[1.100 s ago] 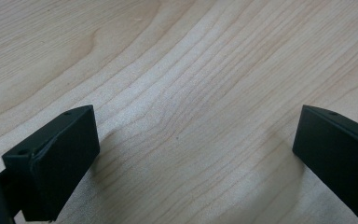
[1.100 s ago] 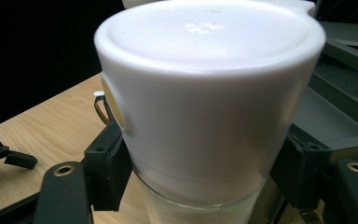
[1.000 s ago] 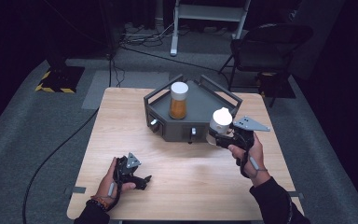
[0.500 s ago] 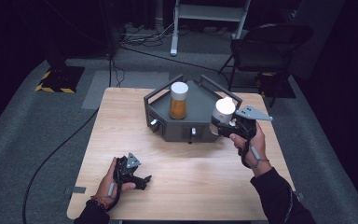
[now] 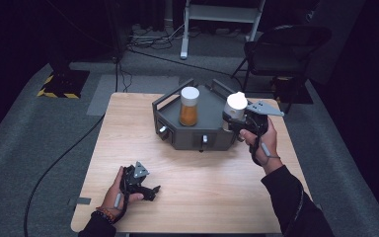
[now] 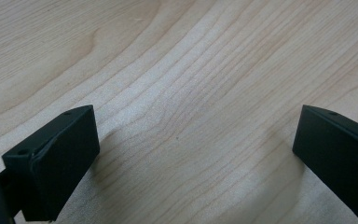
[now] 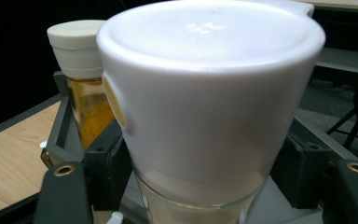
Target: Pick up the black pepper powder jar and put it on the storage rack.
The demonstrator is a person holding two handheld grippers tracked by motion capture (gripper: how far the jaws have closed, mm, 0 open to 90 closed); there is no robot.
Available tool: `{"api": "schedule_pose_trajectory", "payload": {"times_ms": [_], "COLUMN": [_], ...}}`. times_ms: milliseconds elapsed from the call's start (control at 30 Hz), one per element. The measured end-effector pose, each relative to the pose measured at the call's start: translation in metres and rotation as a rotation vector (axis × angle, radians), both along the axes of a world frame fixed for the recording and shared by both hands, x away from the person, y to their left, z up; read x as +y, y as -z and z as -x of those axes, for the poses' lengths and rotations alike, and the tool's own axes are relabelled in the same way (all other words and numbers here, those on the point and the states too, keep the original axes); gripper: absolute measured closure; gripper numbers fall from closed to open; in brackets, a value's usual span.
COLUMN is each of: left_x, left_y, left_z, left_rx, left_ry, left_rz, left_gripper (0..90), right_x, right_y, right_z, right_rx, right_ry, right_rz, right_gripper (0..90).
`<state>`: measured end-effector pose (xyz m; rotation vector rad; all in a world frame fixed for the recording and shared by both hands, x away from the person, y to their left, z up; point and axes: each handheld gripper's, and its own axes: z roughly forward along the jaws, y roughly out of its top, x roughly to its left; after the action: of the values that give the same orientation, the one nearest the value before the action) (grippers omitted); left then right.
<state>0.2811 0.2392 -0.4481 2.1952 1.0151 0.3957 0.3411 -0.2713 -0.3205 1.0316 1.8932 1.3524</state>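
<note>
My right gripper (image 5: 234, 119) is shut on a glass jar with a white lid (image 5: 236, 104) and holds it upright over the right end of the dark grey rack (image 5: 187, 139). In the right gripper view this held jar (image 7: 205, 93) stands close up between the black jaws, which press on the glass just under the lid. A second jar with orange contents and a white lid (image 5: 189, 106) stands in the rack to its left, seen as the orange jar (image 7: 81, 84) behind. My left gripper (image 5: 151, 190) lies on the wooden table (image 5: 207, 187) near the front left, open, nothing between its jaws (image 6: 193, 158).
The rack has raised side rails (image 7: 60, 135) and small knobs on its front wall. A black chair (image 5: 281, 44) stands behind the table's right corner. A white stand (image 5: 222, 19) and cables lie on the floor at the back; a cable (image 5: 54, 163) runs along the left.
My right hand has carried the white-lidded jar away from me and a little higher, from in front of the rack's right corner to above it. The left hand has kept still.
</note>
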Motion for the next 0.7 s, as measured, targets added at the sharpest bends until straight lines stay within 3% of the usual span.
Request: {"api": "schedule_pose_trajectory", "payload": {"times_ms": [333, 700], "left_x": [0.000, 0.000], "left_y": [0.000, 0.000], "left_z": [0.000, 0.000], "left_rx": [0.001, 0.002], "left_ry": [0.001, 0.001], "left_rz": [-0.001, -0.002], "left_gripper": [0.4, 0.4], "right_x": [0.017, 0.028], "right_y": [0.002, 0.011], "right_z": [-0.019, -0.032], "right_rx": [0.002, 0.016], "right_ry": [0.014, 0.039], "right_rz": [0.031, 0.023], "right_gripper": [30.1, 30.1]}}
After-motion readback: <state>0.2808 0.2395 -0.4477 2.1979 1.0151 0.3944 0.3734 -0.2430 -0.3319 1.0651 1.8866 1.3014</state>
